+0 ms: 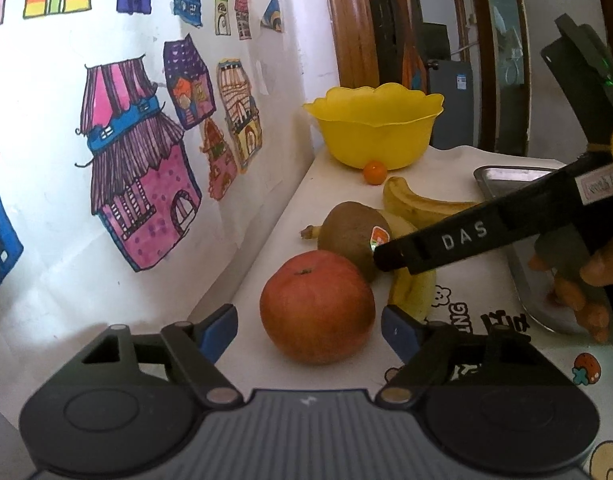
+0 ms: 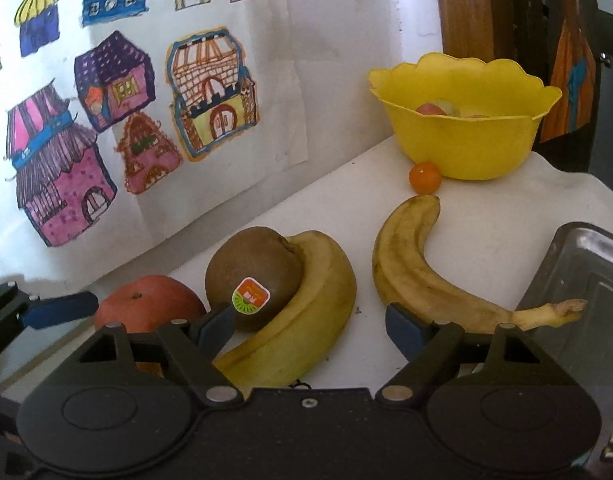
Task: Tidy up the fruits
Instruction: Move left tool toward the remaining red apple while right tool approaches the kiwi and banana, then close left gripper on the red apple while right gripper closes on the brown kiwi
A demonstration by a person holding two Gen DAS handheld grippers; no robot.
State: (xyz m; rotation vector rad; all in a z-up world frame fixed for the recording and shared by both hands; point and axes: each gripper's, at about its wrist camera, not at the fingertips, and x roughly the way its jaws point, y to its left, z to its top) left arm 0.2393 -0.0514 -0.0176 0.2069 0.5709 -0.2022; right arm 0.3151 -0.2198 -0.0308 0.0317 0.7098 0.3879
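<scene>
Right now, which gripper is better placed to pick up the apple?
The left gripper: its open jaws already sit on either side of the apple. The right gripper is open over the nearer banana and kiwi.

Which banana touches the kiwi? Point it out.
The left banana, curled around the kiwi. The other banana lies apart, its stem toward the metal tray.

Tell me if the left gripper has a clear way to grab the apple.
Probably yes. The left gripper is open with the apple sitting between its fingers and nothing in front; the kiwi lies behind.
</scene>
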